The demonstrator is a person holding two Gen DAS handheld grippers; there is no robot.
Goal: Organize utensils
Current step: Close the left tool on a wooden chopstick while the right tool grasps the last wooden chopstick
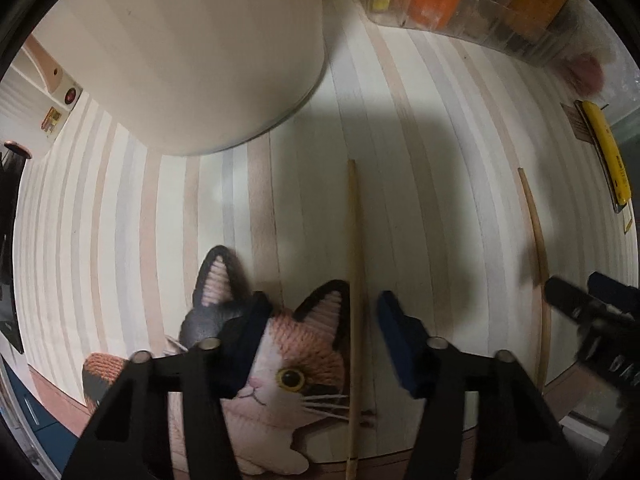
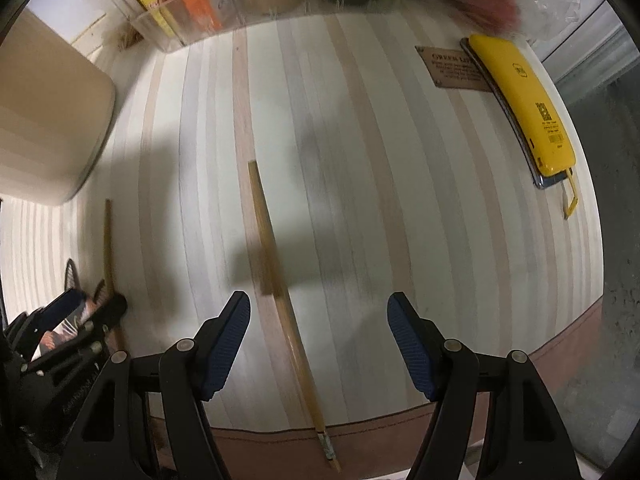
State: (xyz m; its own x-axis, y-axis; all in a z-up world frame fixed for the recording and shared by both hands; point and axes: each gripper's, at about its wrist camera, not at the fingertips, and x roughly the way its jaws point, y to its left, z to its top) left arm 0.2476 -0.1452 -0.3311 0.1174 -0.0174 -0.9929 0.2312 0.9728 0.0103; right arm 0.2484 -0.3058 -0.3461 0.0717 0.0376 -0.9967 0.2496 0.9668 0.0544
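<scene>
Neither chopstick has been collected. My left tool (image 1: pixel 324 312) stands spread over one chopstick (image 1: pixel 355 280), which lies flat on the striped tabletop (image 1: pixel 440 200) at lower centre of the frame, ungripped. My right tool (image 2: pixel 319 312) is likewise spread above the second chopstick (image 2: pixel 276 264), also loose. Judgement: task barely begun. Only the left view shows the cat-shaped mat (image 1: pixel 288 364); only the right shows the yellow case (image 2: pixel 520 100) in full.

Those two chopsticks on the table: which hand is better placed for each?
Each has its own: the left chopstick lies between the open left gripper fingers; the right chopstick between the open right gripper fingers.
</scene>
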